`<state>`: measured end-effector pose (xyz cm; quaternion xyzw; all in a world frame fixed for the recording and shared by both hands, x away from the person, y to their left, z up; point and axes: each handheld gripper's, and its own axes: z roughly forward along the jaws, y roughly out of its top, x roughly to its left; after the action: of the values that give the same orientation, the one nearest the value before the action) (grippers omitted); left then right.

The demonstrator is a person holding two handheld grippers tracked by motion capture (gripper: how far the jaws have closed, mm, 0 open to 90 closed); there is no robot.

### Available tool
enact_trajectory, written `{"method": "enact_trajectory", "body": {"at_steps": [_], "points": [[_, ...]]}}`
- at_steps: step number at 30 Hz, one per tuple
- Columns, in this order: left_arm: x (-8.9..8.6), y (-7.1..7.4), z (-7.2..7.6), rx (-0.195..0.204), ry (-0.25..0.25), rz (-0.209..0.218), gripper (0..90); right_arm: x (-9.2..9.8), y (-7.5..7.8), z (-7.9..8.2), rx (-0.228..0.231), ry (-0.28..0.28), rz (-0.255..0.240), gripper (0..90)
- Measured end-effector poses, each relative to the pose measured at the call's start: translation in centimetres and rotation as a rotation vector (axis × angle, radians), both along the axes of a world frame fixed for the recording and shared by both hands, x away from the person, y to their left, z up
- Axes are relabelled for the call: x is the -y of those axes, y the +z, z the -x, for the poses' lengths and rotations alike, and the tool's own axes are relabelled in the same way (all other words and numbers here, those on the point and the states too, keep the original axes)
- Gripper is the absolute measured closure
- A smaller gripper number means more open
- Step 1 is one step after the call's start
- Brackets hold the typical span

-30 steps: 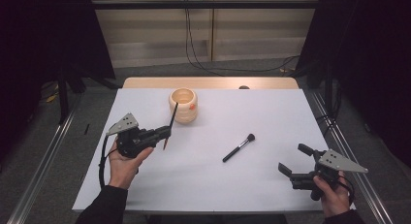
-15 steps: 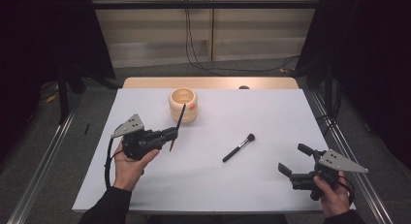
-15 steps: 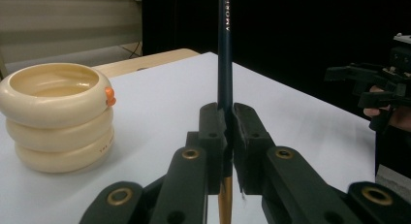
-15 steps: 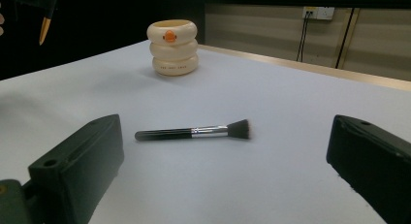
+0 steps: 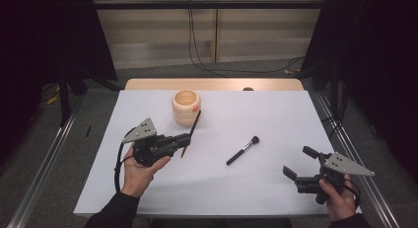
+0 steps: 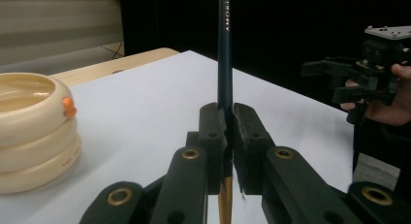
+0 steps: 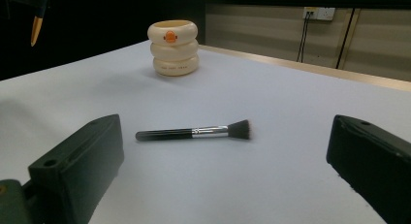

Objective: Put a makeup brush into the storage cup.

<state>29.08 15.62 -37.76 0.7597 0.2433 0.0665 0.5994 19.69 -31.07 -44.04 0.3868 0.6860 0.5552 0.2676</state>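
From above, my left gripper [image 5: 183,143] pinches a dark pencil [image 5: 192,134] just short of the cream cup [image 5: 186,107]; the right gripper [image 5: 301,165] waits spread, well away. Left gripper view: the pencil stands upright, clamped. Right gripper view: a brush [image 7: 194,132] lies on the table [image 7: 291,117]. Next I'd lift the pencil over the cup's rim and drop it in.

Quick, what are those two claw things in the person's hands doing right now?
Left gripper: closed, fingers clamped on a thin dark pencil.
Right gripper: open, holding nothing; a makeup brush lies on the table ahead.
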Motion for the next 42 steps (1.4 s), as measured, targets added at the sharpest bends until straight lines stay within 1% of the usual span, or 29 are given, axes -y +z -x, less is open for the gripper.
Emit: {"method": "enact_trajectory", "body": {"at_steps": [2,3,4,5,7,10,12,14,15,16,17,19,20,22,24,26,27,29,32,33,36,38,39,40,41,42], "points": [[0.3,0.1,0.1,-0.003,-0.006,0.011,83.6,0.0,0.0,0.0,-0.001,0.001,0.0,0.0],[0.4,0.1,0.1,0.001,-0.017,0.007,83.6,0.0,0.0,0.0,0.0,0.001,0.0,0.0],[0.5,0.1,0.1,0.002,-0.018,0.001,83.6,0.0,0.0,0.0,-0.001,0.001,-0.001,0.0],[0.6,0.1,0.2,-0.006,-0.021,0.009,83.6,0.1,0.0,0.0,-0.001,0.005,0.002,0.0],[0.8,0.1,0.2,-0.005,-0.024,0.002,83.6,0.0,0.0,0.0,0.002,0.001,0.001,0.0],[1.1,0.1,0.2,-0.007,-0.028,0.002,83.6,0.0,0.0,0.0,0.001,0.0,0.0,0.0],[1.3,0.1,0.2,-0.005,-0.032,-0.009,83.6,0.0,0.0,0.0,0.0,0.0,0.001,0.0],[1.5,0.1,0.3,-0.009,-0.035,-0.008,83.6,0.0,0.0,0.0,-0.001,0.0,-0.001,0.0],[1.6,0.1,0.3,-0.006,-0.044,-0.009,83.6,0.0,0.0,0.0,-0.001,0.003,0.002,0.0],[1.8,0.2,0.3,-0.009,-0.043,-0.009,83.7,0.1,0.0,0.0,-0.002,0.003,0.002,0.0],[1.9,0.2,0.3,-0.012,-0.052,-0.007,83.6,0.0,0.0,0.0,0.0,0.001,0.0,0.0],[2.2,0.5,0.4,-0.005,-0.056,-0.014,83.6,0.0,0.0,0.0,-0.003,0.0,-0.003,0.0],[2.3,0.5,0.4,-0.006,-0.068,-0.003,83.6,0.0,0.0,-0.1,-0.004,-0.006,-0.005,0.0],[2.6,0.6,0.5,-0.007,-0.07,-0.004,83.7,0.0,0.0,0.0,-0.002,-0.003,-0.006,0.0],[2.8,0.5,0.5,-0.01,-0.078,-0.016,83.6,0.0,0.0,0.0,0.001,0.001,-0.002,0.0],[3.2,0.3,0.5,-0.012,-0.084,-0.02,83.6,0.0,0.0,0.0,-0.005,-0.006,-0.019,0.0],[3.4,0.3,0.6,-0.014,-0.097,-0.018,83.6,0.0,0.0,-0.1,-0.003,0.001,-0.01,0.0],[3.8,0.4,0.6,-0.006,-0.102,-0.037,83.7,0.0,0.0,0.0,0.001,0.005,-0.006,0.0],[4.4,0.5,0.5,-0.008,-0.114,-0.039,83.7,0.0,0.0,0.0,-0.004,0.004,-0.007,0.0],[4.7,0.5,0.5,-0.01,-0.118,-0.032,83.7,0.0,0.0,0.0,-0.003,0.003,-0.007,0.0],[5.5,0.7,0.5,-0.008,-0.135,-0.046,83.7,-0.1,0.0,0.0,-0.001,0.006,-0.003,0.0],[6.0,0.9,0.4,-0.002,-0.148,-0.042,83.7,-0.1,0.0,0.0,-0.002,0.003,-0.003,0.0],[6.2,1.0,0.3,-0.009,-0.156,-0.032,83.7,-0.1,0.0,-0.1,-0.004,0.001,-0.006,0.0],[6.3,1.1,0.2,-0.008,-0.158,-0.044,83.7,-0.1,0.0,-0.1,-0.003,0.002,-0.003,0.0],[6.5,1.1,0.2,-0.017,-0.165,-0.032,83.7,-0.1,0.0,0.0,-0.003,0.005,-0.003,0.0],[6.6,1.1,0.1,-0.021,-0.168,-0.045,83.6,-0.1,0.0,0.0,-0.001,0.006,-0.002,0.0]]}}
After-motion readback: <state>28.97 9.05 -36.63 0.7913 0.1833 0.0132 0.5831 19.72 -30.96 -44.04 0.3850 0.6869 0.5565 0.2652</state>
